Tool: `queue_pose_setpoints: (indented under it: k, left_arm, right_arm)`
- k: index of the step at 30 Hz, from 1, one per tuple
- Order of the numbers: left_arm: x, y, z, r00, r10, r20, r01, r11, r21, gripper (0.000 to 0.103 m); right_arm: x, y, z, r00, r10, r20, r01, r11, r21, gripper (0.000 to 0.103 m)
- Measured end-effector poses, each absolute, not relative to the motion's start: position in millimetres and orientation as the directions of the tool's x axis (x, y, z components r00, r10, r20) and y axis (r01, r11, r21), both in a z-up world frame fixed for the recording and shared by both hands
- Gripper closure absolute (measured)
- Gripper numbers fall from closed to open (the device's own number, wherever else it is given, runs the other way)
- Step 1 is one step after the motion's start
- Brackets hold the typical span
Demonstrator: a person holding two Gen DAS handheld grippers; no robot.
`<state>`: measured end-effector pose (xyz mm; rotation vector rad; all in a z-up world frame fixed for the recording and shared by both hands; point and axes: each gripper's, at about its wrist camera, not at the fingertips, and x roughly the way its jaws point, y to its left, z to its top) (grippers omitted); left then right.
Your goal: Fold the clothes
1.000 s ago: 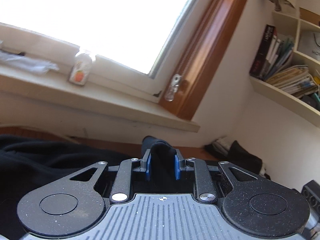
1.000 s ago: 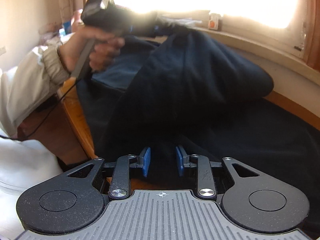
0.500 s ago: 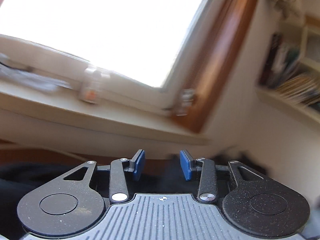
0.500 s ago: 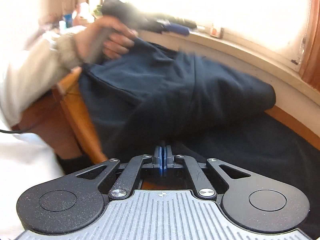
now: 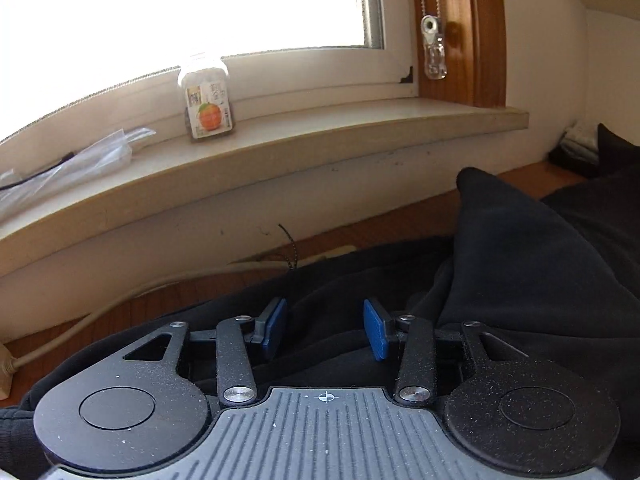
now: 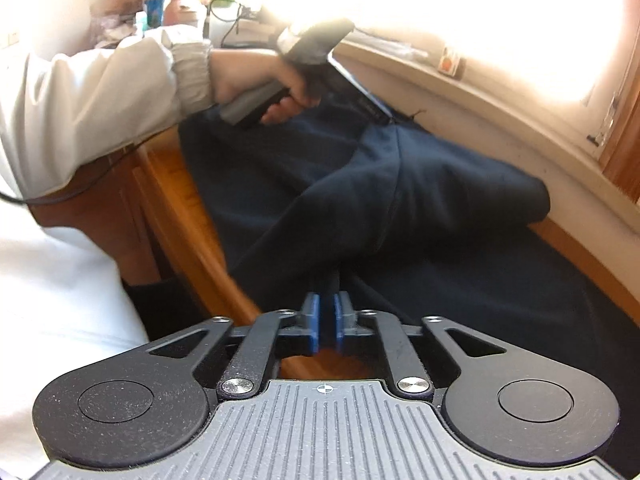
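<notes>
Dark garment (image 6: 400, 200) lies rumpled on the table (image 6: 180, 208) below the windowsill (image 5: 280, 152); right gripper (image 6: 327, 326) fingers clamp a thin pinch (likely to slip if tugged), left gripper (image 5: 325, 330) fingers apart, empty.

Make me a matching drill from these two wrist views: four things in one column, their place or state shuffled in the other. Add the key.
Things
1. left gripper
2. right gripper
3. jar
4. garment

Place or state
A. stands on the windowsill
B. shut on a fold of dark cloth
C. open, above dark cloth
D. spread over the wooden table

Pairs: 1-C, 2-B, 3-A, 4-D
</notes>
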<state>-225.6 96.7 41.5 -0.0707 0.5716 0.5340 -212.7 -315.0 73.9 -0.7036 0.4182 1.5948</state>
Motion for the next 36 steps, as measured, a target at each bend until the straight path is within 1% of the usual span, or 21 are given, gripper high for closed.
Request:
queue_pose_setpoints:
  k: [2,4,8,10,13,15,18,19,21,25,26,27,29,30,31,32,36]
  left_arm:
    - [-234.2,91.0,49.8,0.730,0.436,-0.526,-0.497,0.867,0.028,0.056]
    - [-253.0,85.3,57.0,0.765,0.385,-0.517,-0.495,0.865,-0.089,0.049]
    - [-299.1,61.7,60.9,0.838,0.312,-0.448,-0.474,0.822,-0.316,0.049]
    - [-314.1,45.7,60.4,0.862,0.277,-0.425,-0.447,0.812,-0.376,0.049]
    - [-321.5,19.7,60.3,0.871,0.251,-0.422,-0.421,0.825,-0.377,0.048]
    - [-319.3,6.1,61.3,0.882,0.213,-0.420,-0.385,0.839,-0.384,0.047]
    - [-306.1,-9.6,60.8,0.898,0.128,-0.420,-0.320,0.847,-0.425,0.046]
    - [-300.6,-13.9,60.1,0.899,0.105,-0.425,-0.302,0.851,-0.429,0.046]
    - [-289.6,-22.6,57.5,0.895,0.073,-0.441,-0.281,0.859,-0.428,0.041]
    - [-263.9,-39.3,50.1,0.877,0.016,-0.480,-0.246,0.874,-0.420,0.041]
    - [-259.5,-43.1,47.9,0.874,0.019,-0.486,-0.246,0.879,-0.409,0.041]
    - [-255.8,-45.5,46.1,0.871,0.033,-0.489,-0.254,0.884,-0.392,0.042]
    - [-250.5,-49.8,43.4,0.870,0.059,-0.489,-0.263,0.895,-0.360,0.062]
    - [-251.4,-51.3,43.8,0.876,0.067,-0.477,-0.258,0.902,-0.347,0.079]
    - [-252.4,-52.7,44.2,0.882,0.074,-0.465,-0.253,0.908,-0.334,0.092]
    - [-254.7,-53.3,45.9,0.888,0.078,-0.452,-0.247,0.911,-0.329,0.096]
    - [-280.5,-56.2,63.0,0.910,0.124,-0.396,-0.260,0.914,-0.311,0.096]
  right_arm:
    - [-212.0,-314.1,73.2,-0.028,0.755,-0.656,-0.979,-0.154,-0.134,0.085]
    - [-211.4,-313.2,72.6,-0.025,0.753,-0.657,-0.978,-0.153,-0.139,0.085]
    - [-210.5,-309.1,71.8,-0.020,0.752,-0.659,-0.977,-0.154,-0.147,0.081]
    - [-210.5,-305.1,71.8,-0.019,0.754,-0.657,-0.976,-0.156,-0.151,0.080]
    - [-210.5,-299.0,71.8,-0.017,0.756,-0.655,-0.975,-0.157,-0.156,0.080]
    - [-210.6,-294.6,72.2,-0.018,0.757,-0.653,-0.975,-0.159,-0.158,0.079]
    - [-211.9,-285.7,72.5,-0.019,0.758,-0.652,-0.974,-0.161,-0.158,0.074]
    - [-212.5,-282.9,71.6,-0.019,0.757,-0.653,-0.974,-0.162,-0.160,0.073]
    - [-214.3,-280.6,69.2,-0.022,0.752,-0.658,-0.973,-0.169,-0.160,0.073]
    - [-216.0,-281.7,68.5,-0.036,0.740,-0.671,-0.969,-0.189,-0.157,0.073]
    - [-216.6,-283.0,68.4,-0.046,0.733,-0.679,-0.967,-0.204,-0.154,0.073]
    - [-217.9,-284.6,68.2,-0.054,0.725,-0.686,-0.964,-0.218,-0.154,0.073]
    - [-220.7,-286.2,66.3,-0.040,0.716,-0.697,-0.959,-0.222,-0.174,0.072]
    - [-221.0,-286.5,65.4,-0.036,0.715,-0.698,-0.959,-0.220,-0.177,0.072]
    - [-220.9,-286.9,64.9,-0.034,0.716,-0.697,-0.960,-0.217,-0.176,0.072]
    - [-220.4,-287.1,64.7,-0.034,0.718,-0.696,-0.961,-0.214,-0.174,0.072]
    - [-217.1,-286.2,66.1,-0.038,0.722,-0.690,-0.965,-0.204,-0.161,0.072]
